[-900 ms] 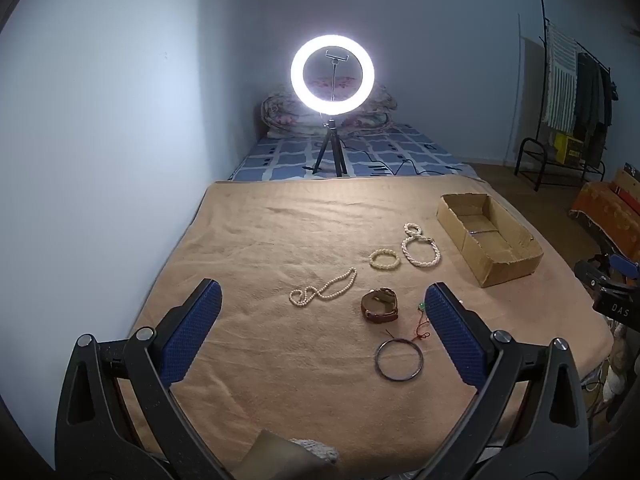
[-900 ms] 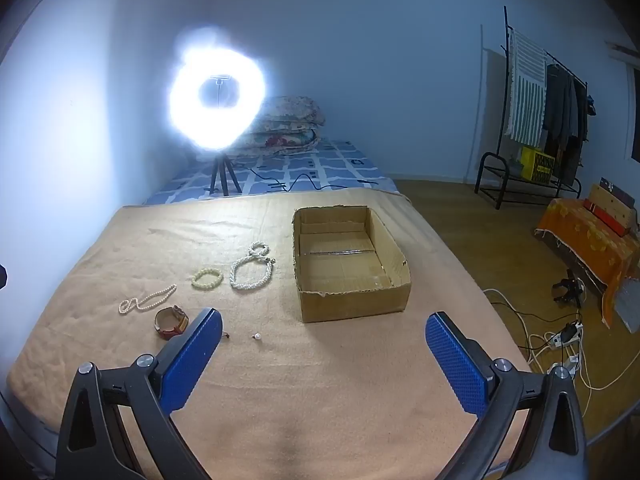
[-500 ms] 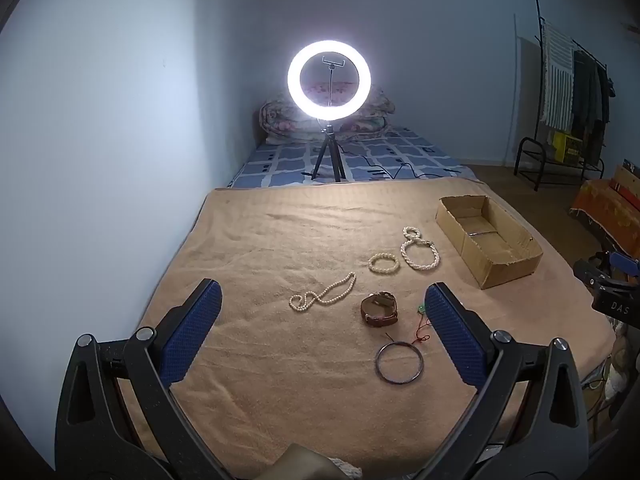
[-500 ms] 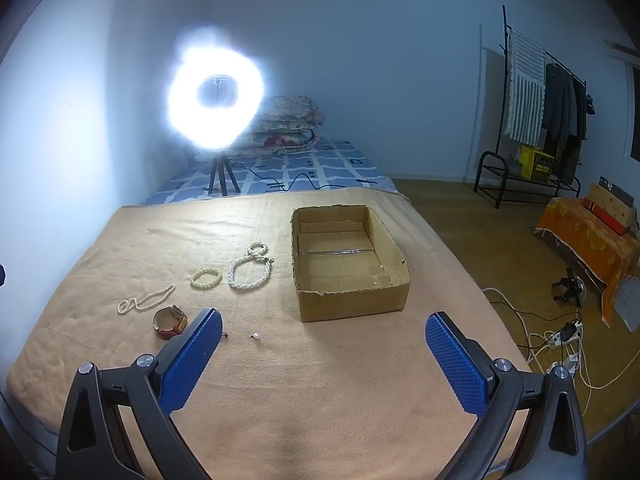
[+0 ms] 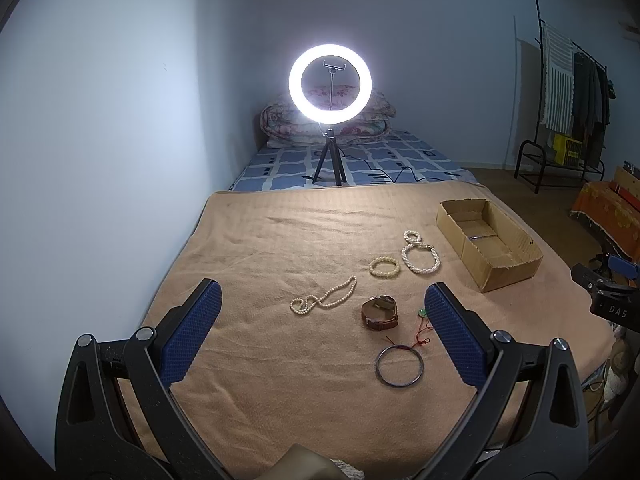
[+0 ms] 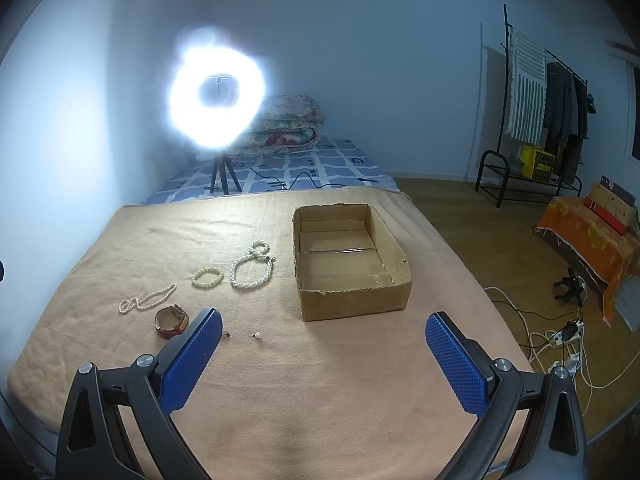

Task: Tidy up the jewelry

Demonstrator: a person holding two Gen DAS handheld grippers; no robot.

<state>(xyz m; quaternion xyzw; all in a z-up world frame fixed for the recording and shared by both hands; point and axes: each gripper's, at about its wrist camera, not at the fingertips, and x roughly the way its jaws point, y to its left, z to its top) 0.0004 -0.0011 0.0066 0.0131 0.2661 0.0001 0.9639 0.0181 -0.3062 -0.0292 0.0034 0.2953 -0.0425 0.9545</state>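
Jewelry lies on a tan blanket [image 5: 260,248]: a thin pearl necklace [image 5: 324,301], a small pearl bracelet [image 5: 384,267], a thick twisted pearl strand [image 5: 420,254], a brown strap watch [image 5: 379,313], a metal bangle [image 5: 399,365] and a red cord with a green bead [image 5: 421,320]. An empty cardboard box [image 6: 348,264] stands to their right. My left gripper [image 5: 322,336] hovers open above the near side, with the watch and bangle seen between its fingers. Open too, my right gripper [image 6: 320,354] hangs in front of the box; a loose pearl [image 6: 258,335] lies near its left finger.
A lit ring light on a tripod [image 5: 330,92] stands beyond the blanket's far edge, with folded quilts [image 6: 288,124] behind it. A clothes rack [image 6: 536,120], floor cables [image 6: 560,340] and an orange-covered bench [image 6: 592,236] are off to the right.
The left view has tilted down a little, so the ring light and jewelry sit slightly lower in frame. The right gripper has barely moved. Both stay open.
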